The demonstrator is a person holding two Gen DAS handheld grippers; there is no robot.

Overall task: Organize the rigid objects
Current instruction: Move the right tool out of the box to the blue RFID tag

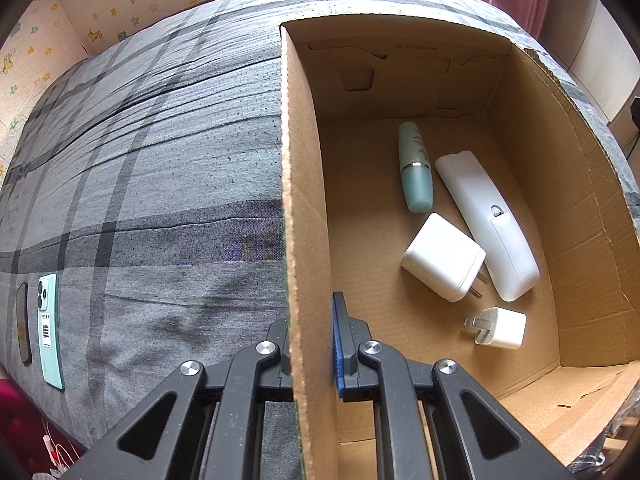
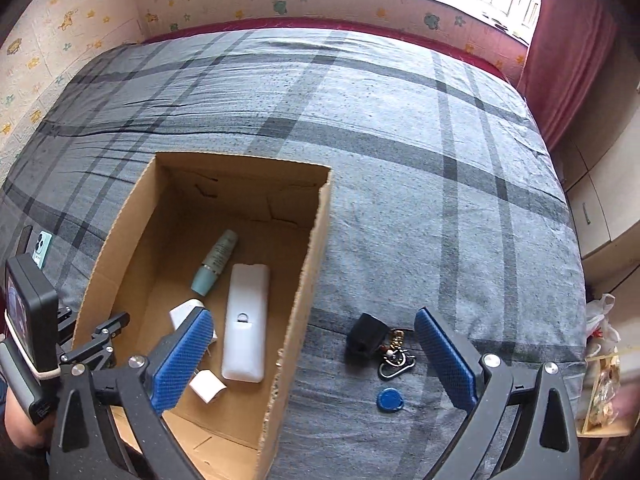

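Note:
An open cardboard box (image 1: 304,208) (image 2: 316,240) stands on the plaid bed. In it lie a teal bottle (image 1: 416,166) (image 2: 214,262), a white remote (image 1: 486,222) (image 2: 245,320), a large white charger (image 1: 442,258) and a small white plug (image 1: 498,327). My left gripper (image 1: 310,344) is shut on the box's left wall. My right gripper (image 2: 316,360) is open and empty above the box's right wall. A black key fob with a key ring (image 2: 380,340) and a blue tag (image 2: 389,399) lie on the bed between its fingers.
A mint phone (image 1: 50,330) (image 2: 40,246) and a dark phone (image 1: 23,322) lie on the bed left of the box. The walls stand behind the bed, a red curtain (image 2: 560,60) and cabinets at the right. A bag (image 2: 600,360) sits off the bed's right edge.

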